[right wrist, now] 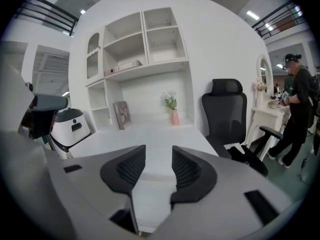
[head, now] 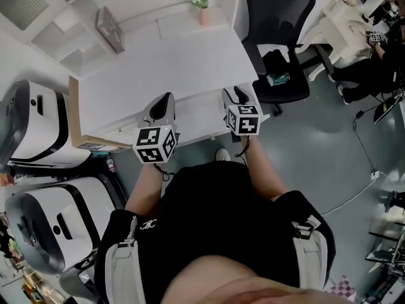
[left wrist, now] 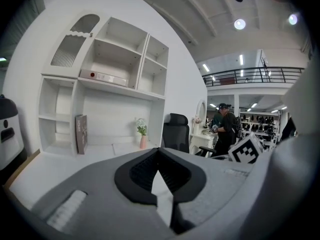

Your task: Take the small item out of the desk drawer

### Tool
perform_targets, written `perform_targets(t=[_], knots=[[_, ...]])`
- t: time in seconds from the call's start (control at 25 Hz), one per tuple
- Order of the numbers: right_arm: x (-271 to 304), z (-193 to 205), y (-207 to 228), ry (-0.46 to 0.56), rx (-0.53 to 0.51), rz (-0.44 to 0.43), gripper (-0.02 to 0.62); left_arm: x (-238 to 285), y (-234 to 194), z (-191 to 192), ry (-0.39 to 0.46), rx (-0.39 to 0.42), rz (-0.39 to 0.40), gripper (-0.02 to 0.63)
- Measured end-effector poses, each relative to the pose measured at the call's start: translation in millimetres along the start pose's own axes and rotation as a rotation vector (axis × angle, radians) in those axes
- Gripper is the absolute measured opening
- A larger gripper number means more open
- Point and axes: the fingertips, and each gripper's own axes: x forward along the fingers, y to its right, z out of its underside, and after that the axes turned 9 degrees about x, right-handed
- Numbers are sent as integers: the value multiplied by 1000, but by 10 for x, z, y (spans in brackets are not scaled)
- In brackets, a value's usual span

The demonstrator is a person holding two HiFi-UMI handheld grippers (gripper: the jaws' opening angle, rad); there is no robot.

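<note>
Left gripper (head: 166,101) jaws closed tip to tip, empty. Right gripper (head: 235,95) jaws wide, nothing between. Both hover over the front edge of the white rectangular desk (head: 158,75), about equally near. Drawer presumably under that edge, below both tips. No view shows it or the small item, so axis unknown. Black office chair (head: 278,43) on the right and 2 white rounded machines (head: 38,132) on the left stand clear.

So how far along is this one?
Nothing looks done: no drawer stands open on the desk, and no small item shows. In hand: nothing; left tool shut, right tool open, both empty at the desk's front edge. Left: open the drawer, take the item out.
</note>
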Motion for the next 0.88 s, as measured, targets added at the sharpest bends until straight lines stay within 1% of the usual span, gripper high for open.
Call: perform_targets(t=[0.24, 0.52, 0.68, 0.88], knots=[[411, 445, 245, -159, -8, 21, 152, 142, -54, 53, -22, -12, -35, 15], [790, 954, 523, -338, 7, 35, 152, 265, -142, 245, -81, -37, -81, 14], [953, 1202, 643, -447, -21, 39, 150, 313, -169, 356, -119, -56, -109, 15], [1139, 1425, 713, -554, -54, 28, 152, 312, -244, 400, -136, -72, -160, 14]])
